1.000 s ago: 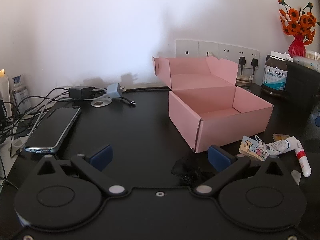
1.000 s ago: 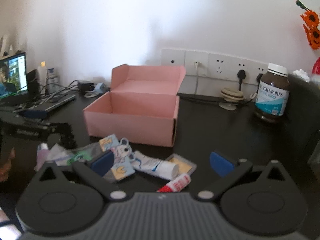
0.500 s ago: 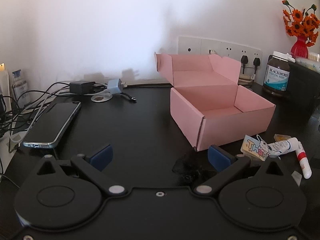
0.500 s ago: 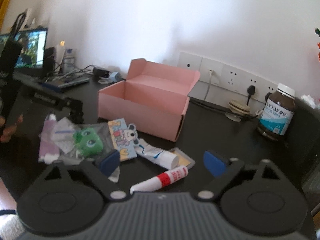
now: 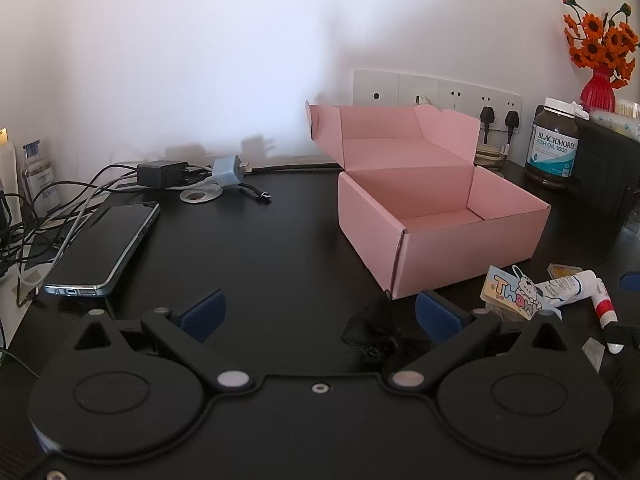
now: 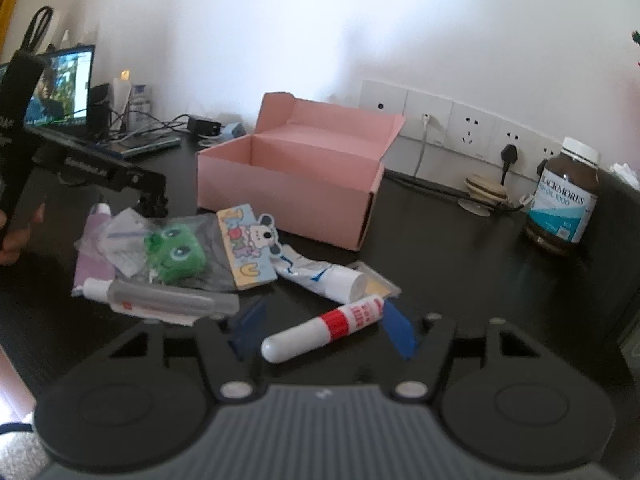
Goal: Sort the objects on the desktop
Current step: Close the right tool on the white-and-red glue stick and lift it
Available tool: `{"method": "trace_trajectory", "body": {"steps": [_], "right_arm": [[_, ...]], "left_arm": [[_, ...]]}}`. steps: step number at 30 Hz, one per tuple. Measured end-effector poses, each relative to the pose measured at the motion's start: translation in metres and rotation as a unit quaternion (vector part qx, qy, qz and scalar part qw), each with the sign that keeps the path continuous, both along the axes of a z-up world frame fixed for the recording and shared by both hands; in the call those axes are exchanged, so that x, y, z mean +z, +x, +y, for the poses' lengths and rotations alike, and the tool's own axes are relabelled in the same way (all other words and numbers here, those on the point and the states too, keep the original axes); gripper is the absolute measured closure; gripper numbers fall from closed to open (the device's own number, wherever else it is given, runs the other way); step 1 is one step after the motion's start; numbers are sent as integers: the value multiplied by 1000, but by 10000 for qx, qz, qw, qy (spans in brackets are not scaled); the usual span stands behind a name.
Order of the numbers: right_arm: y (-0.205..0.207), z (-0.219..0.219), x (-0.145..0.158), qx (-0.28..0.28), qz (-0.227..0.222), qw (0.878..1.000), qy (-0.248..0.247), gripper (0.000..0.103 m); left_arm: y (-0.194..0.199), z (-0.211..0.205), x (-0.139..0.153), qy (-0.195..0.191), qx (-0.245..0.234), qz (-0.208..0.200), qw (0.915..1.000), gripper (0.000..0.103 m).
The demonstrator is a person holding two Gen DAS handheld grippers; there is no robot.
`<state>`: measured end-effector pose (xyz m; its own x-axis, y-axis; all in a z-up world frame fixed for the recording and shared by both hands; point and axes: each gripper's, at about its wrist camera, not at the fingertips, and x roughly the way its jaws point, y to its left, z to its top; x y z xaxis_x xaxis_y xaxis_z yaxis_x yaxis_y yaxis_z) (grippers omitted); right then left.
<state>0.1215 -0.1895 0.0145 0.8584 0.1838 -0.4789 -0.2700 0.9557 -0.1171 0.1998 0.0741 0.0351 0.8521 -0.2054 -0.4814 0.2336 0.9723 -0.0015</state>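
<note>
An open pink box [image 5: 440, 216] [image 6: 288, 184] stands on the black desk. In front of it lie a cartoon card [image 6: 248, 248] [image 5: 512, 292], a white cream tube [image 6: 320, 276], a green frog toy [image 6: 176, 252] in a clear bag, a clear tube with a white cap [image 6: 160, 300] and a purple packet [image 6: 90, 256]. A white stick with a red band [image 6: 324, 330] [image 5: 604, 308] lies slantwise between the jaws of my right gripper [image 6: 322, 328], which are closing; the pads are still apart from it. My left gripper [image 5: 320, 316] is open over bare desk, left of the box.
A phone [image 5: 104, 248], chargers and cables [image 5: 160, 174] lie at the left. A fish-oil bottle [image 6: 564, 200], wall sockets [image 6: 464, 128] and a red vase of orange flowers [image 5: 598, 52] are at the back right. A laptop [image 6: 60, 88] is lit at the far left.
The right gripper's jaws have narrowed, and it has rolled and shifted so the red-banded stick now lies between its fingers. The left gripper has stayed put.
</note>
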Motion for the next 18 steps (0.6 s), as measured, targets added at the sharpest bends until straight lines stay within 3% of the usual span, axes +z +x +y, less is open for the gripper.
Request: {"method": "trace_trajectory", "body": {"steps": [3,5,6,9,14,18], "right_arm": [[-3,-5,6,415,-17,9990,-143,35],[-7,-9,11,933,-37,9950,-345,9],[-10,-11,12,1132,-142,9922,-495,1],[-11,-16,13,1501,-224,9849,-836,1],[9,-30,8,1960,94,9790,-554,9],[24,-36,1,2131,269,9750,-573,9]], "left_arm": [[0,0,0,-1,-13,4,10000,0],[1,-1,0,11,-21,4,10000,0],[1,-1,0,19,-23,0,10000,0],[0,-2,-1,38,-26,-8,10000,0],[0,-3,-1,25,-19,10,10000,0],[2,-1,-1,-37,-35,87,9999,0]]}}
